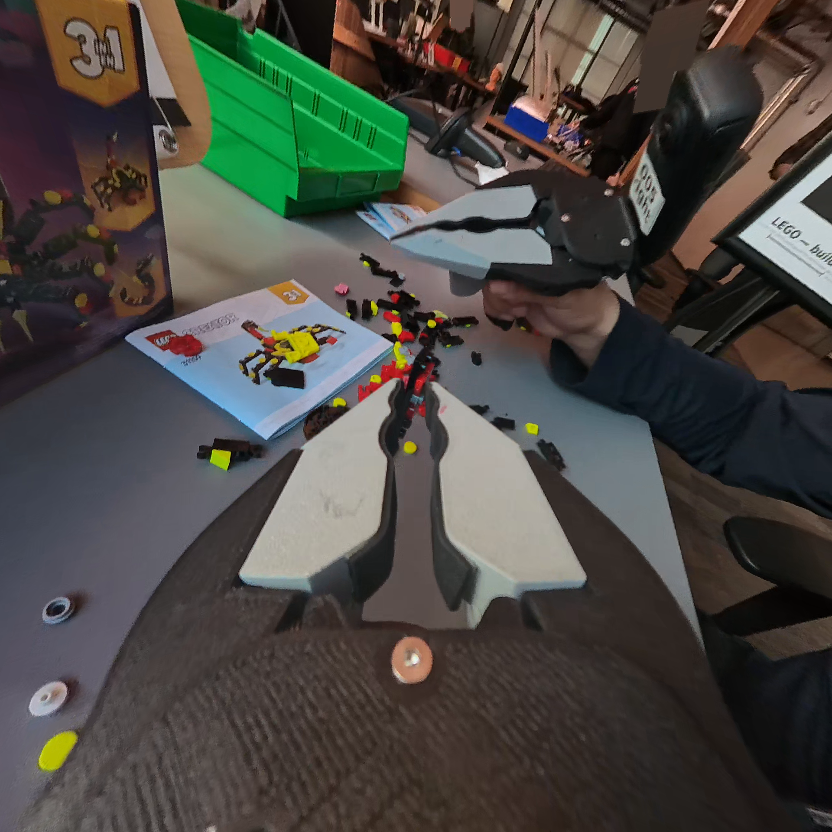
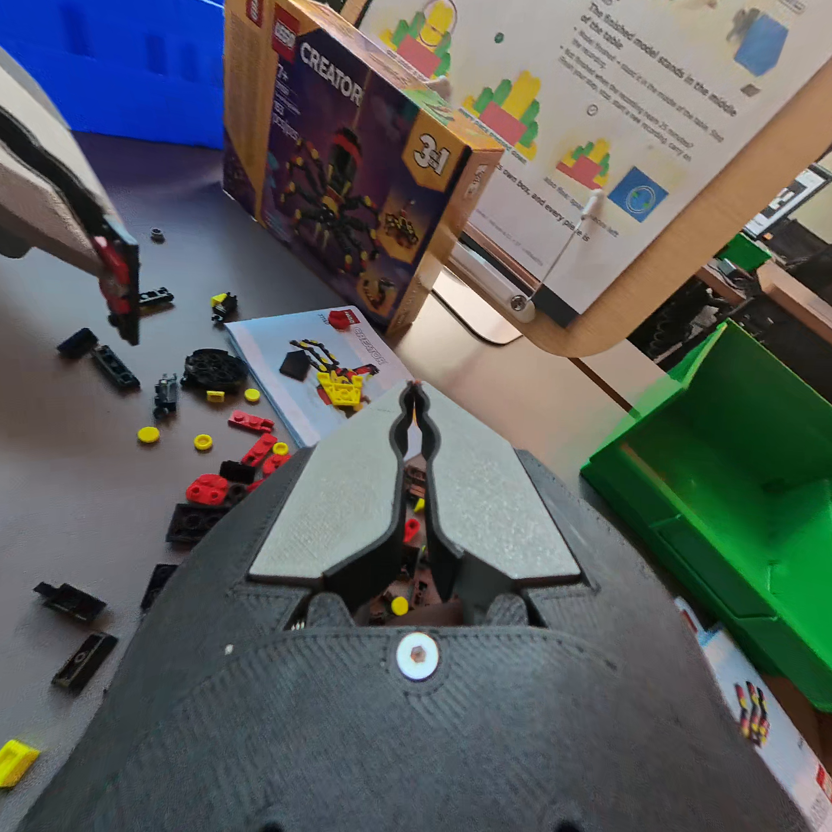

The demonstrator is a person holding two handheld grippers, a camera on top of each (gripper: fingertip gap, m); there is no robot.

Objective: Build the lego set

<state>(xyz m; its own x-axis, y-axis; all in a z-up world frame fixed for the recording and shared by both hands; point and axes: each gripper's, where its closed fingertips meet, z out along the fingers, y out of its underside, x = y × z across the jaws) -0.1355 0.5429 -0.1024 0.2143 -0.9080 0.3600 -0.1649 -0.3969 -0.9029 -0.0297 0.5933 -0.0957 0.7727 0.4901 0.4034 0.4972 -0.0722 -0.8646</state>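
The left hand-held gripper (image 1: pixel 412 391) is clamped on a small black-and-red assembly (image 2: pixel 119 279) held above the loose bricks (image 2: pixel 216 477) mid-table. The right hand-held gripper (image 2: pixel 415 386) is pinched together on what looks like a tiny red piece — I cannot be sure. Next, I judge, comes aligning studs and pressing; the assembly's shape is blurred.
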